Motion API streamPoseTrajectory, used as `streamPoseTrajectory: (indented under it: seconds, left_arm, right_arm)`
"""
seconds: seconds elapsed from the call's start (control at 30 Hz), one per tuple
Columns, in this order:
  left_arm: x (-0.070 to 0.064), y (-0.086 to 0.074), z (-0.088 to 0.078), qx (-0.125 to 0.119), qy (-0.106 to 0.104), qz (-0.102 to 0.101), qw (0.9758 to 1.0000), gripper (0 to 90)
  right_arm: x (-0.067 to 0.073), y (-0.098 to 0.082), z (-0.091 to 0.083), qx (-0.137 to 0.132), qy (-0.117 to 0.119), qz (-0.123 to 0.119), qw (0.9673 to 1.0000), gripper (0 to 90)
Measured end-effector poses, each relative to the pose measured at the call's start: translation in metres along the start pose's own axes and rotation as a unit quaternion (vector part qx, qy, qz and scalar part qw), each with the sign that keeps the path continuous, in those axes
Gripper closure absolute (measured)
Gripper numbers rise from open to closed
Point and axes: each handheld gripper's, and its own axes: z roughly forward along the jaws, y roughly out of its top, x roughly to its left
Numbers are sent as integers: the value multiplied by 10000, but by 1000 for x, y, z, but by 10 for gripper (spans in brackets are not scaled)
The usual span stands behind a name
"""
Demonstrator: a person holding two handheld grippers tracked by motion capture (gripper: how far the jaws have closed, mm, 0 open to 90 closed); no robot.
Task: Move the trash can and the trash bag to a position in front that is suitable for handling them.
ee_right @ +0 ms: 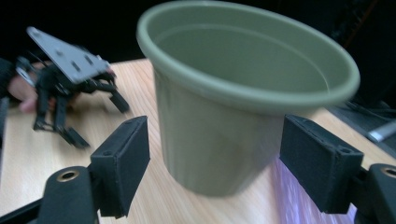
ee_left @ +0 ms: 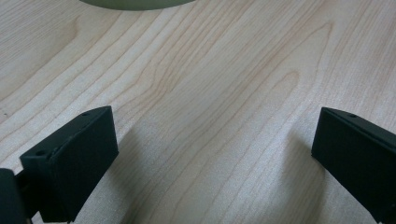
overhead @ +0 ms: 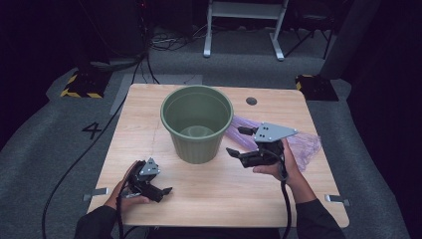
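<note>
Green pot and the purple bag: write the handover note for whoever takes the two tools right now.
Left tool: open, nothing between its jaws, low over the table at the near left.
Right tool: open, holding nothing, raised just right of the green pot and facing it.
Green pot: upright mid-table, looks empty inside.
Purple bag: lying flat on the table behind the right tool, to the right of the pot, not gripped.
Done: nothing visibly placed in the pot.
Left: probably pick up the bag and fit it into the pot; neither is held yet.
</note>
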Motion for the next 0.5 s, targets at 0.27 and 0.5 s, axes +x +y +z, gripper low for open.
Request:
streamPoseTrajectory:
  seconds: [0.27, 0.5]
  left_arm:
    - [0, 0, 0, 3, -2, 1, 10000, 0]
    - [0, 0, 0, 5, -2, 3, 10000, 0]
  right_arm:
    - [2, 30, 12, -156, 292, -200, 9993, 273]
    - [11, 43, 34, 178, 631, -336, 9973, 295]
